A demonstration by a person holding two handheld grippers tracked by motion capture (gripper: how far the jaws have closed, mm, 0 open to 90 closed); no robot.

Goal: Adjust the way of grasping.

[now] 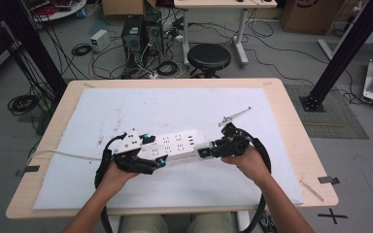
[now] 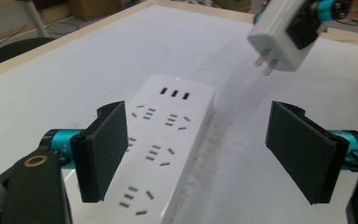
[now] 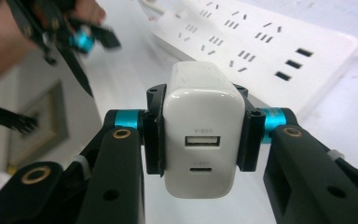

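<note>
The right gripper [image 3: 200,140] has its fingers [image 3: 153,135] clamped on the two sides of a white charger [image 3: 200,140], USB ports facing back toward the hand. Seen from the left gripper view, the charger [image 2: 279,39] hangs in the air with its two prongs pointing down, above and past the far end of the power strip [image 2: 168,140]. The strip lies flat on the white mat [image 1: 126,107] that covers the surface, its cord running off to the left.

The left gripper [image 2: 205,154] is spread wide with nothing in it. One finger sits over the strip's near edge and the other is well out over the mat; neither presses on anything.

That is the worry. If the prongs come down while the strip is loose, I would expect it to skid or tip rather than accept them. The prongs also look slightly tilted, so they could land on plastic between slots. A hard push might twist the charger in the grip.
</note>
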